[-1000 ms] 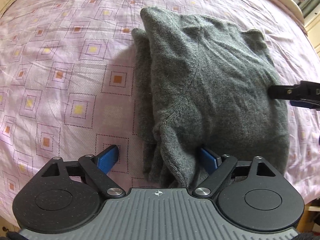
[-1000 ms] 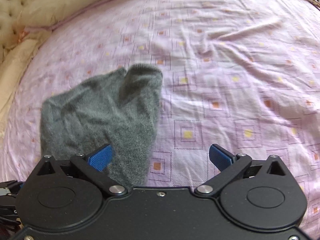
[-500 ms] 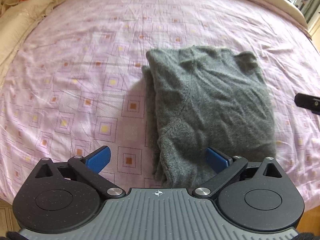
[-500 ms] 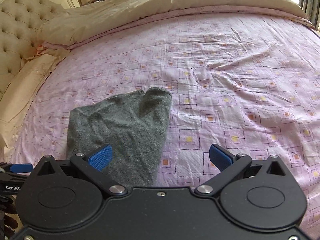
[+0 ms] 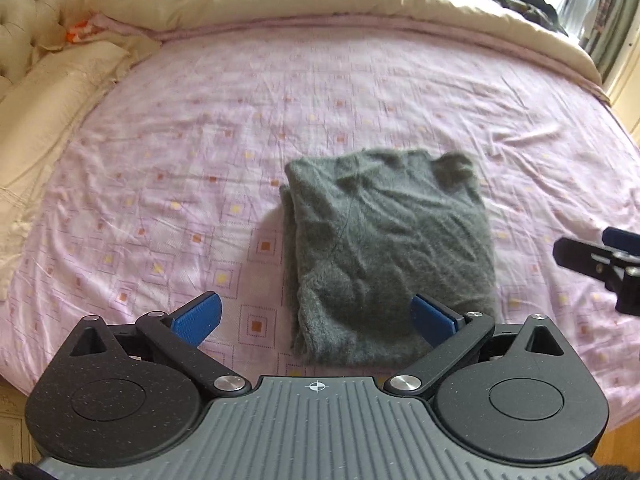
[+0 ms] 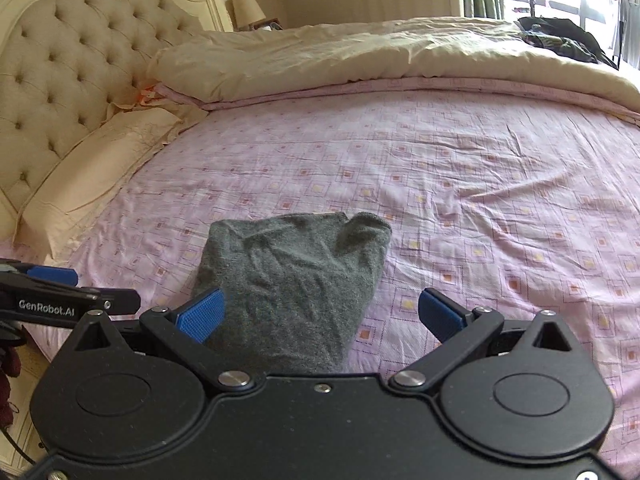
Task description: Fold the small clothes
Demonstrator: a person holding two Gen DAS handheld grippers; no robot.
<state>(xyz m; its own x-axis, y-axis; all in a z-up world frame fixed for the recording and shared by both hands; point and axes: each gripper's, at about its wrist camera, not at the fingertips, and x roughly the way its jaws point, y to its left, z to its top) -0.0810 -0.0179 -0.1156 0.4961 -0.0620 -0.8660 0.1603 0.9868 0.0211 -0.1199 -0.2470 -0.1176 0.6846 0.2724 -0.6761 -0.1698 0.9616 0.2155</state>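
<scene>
Grey sweater (image 5: 388, 252) lies folded mid-bed on the pink sheet (image 5: 200, 128), long axis running away from both claws. Left gripper (image 5: 316, 316) & right gripper (image 6: 320, 312) gape empty above its near end; left prob. nearer.

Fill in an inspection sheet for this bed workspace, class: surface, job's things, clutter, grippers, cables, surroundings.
Surface: pink patterned bedsheet, wrinkled.
Job's things: one grey knitted garment, folded into a rough rectangle, lying flat on the sheet, one far corner humped.
Clutter: dark clothes heaped on the far side of the bed.
Grippers: left gripper open, nothing between its pads; right gripper open, above the garment, not gripping.
Cables: nothing seen.
Surroundings: cream duvet pushed back, pillow, tufted headboard, lamp, curtained window.
</scene>
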